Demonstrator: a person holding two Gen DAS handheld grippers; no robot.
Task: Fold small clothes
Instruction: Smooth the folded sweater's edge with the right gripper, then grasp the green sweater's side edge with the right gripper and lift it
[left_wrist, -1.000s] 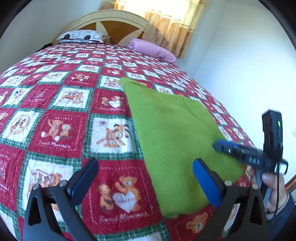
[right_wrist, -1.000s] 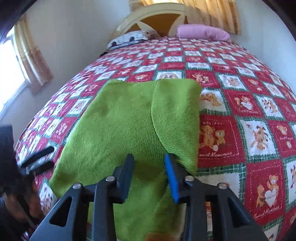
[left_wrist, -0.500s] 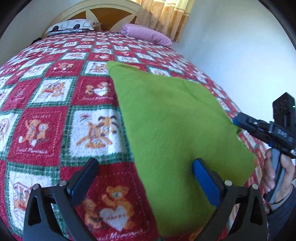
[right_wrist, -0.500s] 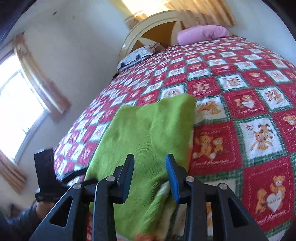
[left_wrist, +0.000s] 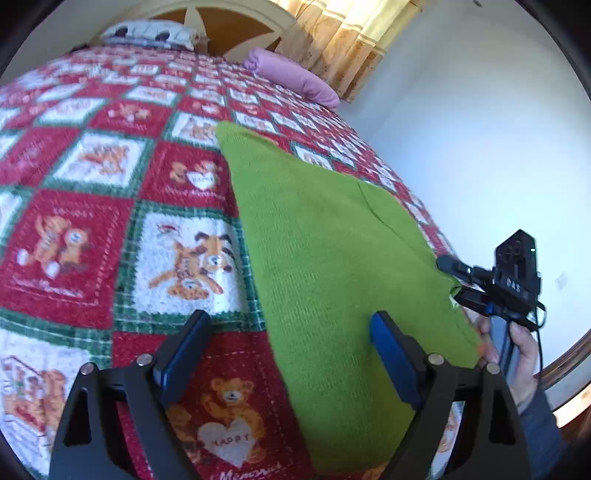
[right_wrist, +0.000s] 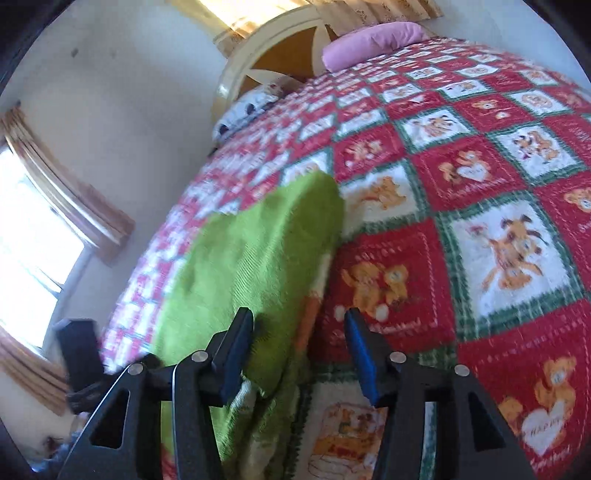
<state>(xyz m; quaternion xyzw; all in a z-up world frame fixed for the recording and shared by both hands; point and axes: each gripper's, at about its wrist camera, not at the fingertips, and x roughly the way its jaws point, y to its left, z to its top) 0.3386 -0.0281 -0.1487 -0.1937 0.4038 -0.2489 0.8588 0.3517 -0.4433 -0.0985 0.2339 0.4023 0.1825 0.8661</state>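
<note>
A green knit garment (left_wrist: 332, 266) lies folded on the red patterned bedspread (left_wrist: 92, 206), one flap laid over the right side. My left gripper (left_wrist: 288, 354) is open just above its near left edge, one finger over the bedspread, one over the cloth. My right gripper (right_wrist: 299, 354) is open at the garment's near right edge (right_wrist: 258, 266); the edge hangs between its fingers. The right gripper also shows in the left wrist view (left_wrist: 458, 280), jaws apart at the garment's right corner.
A pink pillow (left_wrist: 295, 77) and a patterned pillow (left_wrist: 147, 33) lie by the headboard (right_wrist: 280, 48). A white wall (left_wrist: 480, 147) stands close to the bed's right side. A window with curtains (right_wrist: 44, 221) is on the other side.
Both grippers have moved lower and closer to the garment's near edge. The right gripper has opened wider and swung to the garment's right edge.
</note>
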